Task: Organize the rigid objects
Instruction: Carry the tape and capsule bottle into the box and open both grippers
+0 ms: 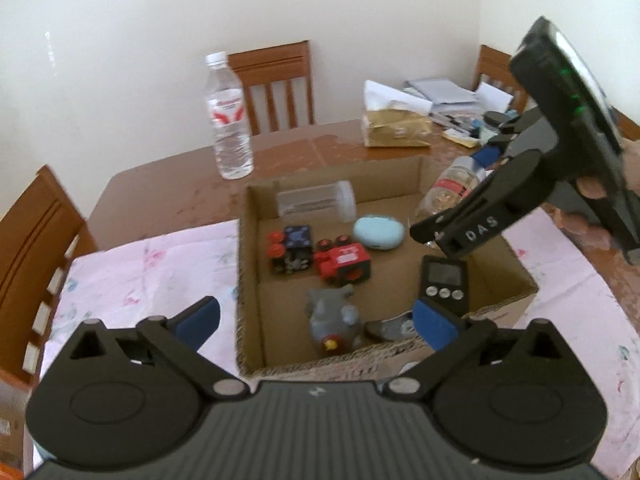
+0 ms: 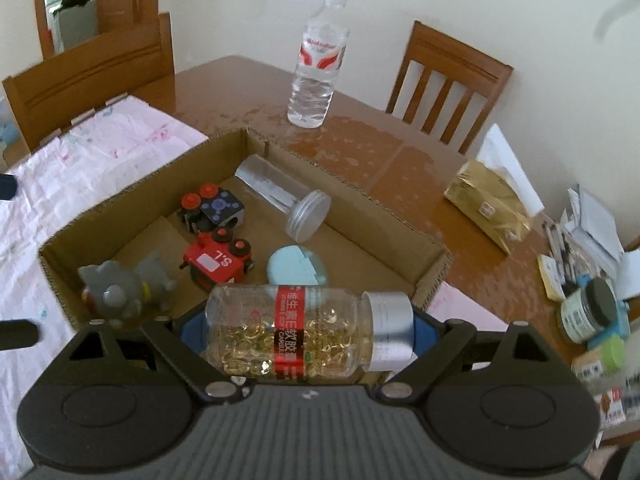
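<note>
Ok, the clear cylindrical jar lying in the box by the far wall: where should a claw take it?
Grip the clear jar across its plain round body, coming straight down from above. It lies on its side along the cardboard box wall; the wider lid flares out, so close mid-body, clear of it.

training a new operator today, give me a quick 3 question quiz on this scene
1. True or false: the capsule bottle lies crosswise between the jaws of the right gripper.
2. Which object lies on its side against the far wall of the cardboard box? A) clear jar B) red toy C) black timer
3. Fill in: the jaws of the left gripper are ____, with nothing held.

Key: 1 true. 2 A, the clear jar. 3 open.
</note>
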A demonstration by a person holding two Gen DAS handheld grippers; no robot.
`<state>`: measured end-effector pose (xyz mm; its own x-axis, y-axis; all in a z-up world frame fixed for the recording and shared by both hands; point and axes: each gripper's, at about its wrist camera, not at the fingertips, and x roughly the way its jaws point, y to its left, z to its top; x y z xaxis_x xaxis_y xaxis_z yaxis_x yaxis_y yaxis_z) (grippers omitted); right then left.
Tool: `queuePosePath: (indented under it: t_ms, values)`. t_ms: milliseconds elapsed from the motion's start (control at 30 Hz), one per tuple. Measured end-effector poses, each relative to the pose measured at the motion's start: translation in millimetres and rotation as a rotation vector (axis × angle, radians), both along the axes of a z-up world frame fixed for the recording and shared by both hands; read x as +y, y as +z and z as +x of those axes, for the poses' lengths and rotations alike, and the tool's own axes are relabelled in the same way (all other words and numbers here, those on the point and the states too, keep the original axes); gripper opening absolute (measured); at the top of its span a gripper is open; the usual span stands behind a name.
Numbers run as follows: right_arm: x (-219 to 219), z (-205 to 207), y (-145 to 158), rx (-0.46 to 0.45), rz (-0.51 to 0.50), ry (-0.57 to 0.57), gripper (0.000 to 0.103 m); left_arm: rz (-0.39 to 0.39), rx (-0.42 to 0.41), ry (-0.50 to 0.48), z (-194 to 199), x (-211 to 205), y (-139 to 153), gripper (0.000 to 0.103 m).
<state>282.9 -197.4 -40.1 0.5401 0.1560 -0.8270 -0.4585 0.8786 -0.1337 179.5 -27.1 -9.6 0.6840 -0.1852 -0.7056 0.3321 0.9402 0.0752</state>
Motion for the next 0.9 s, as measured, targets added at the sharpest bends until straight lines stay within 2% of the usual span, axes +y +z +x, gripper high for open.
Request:
queuePosePath:
  t_ms: [167,200,267,400,600,900]
  values:
    - [3.6,13.6,-11.0,-0.004,-0.029,-0.020,0.099,0.016,0.005,0.053,-7.2,8.1,-3.1,0.102]
    - [3.0,12.9,-9.7,-0.016,-0.026,-0.026,0.103,0.030,-0.001,0.064,-8.6,8.9,-3.6,0.102]
    - [0.7,9.7,-4.8,-0.029,-0.004,-0.037,0.103,0.053,-0.008,0.080,-10.3,10.7,-5.3,0.102]
    - [-2.7,1.1,4.0,-0.028,0.013,-0.074,0.103,0.039,0.013,0.096,-10.5,18.2,-7.8,0.102]
    - [-9.9,-25.6,15.8,-0.019,0.070,-0.134,0.103,0.060,0.040,0.117,-9.6,27.5,-10.6,0.102]
    - [-7.8,-80.7,16.0,0.029,0.126,-0.216,0.103,0.054,0.105,0.147,-14.1,48.0,-24.2,0.102]
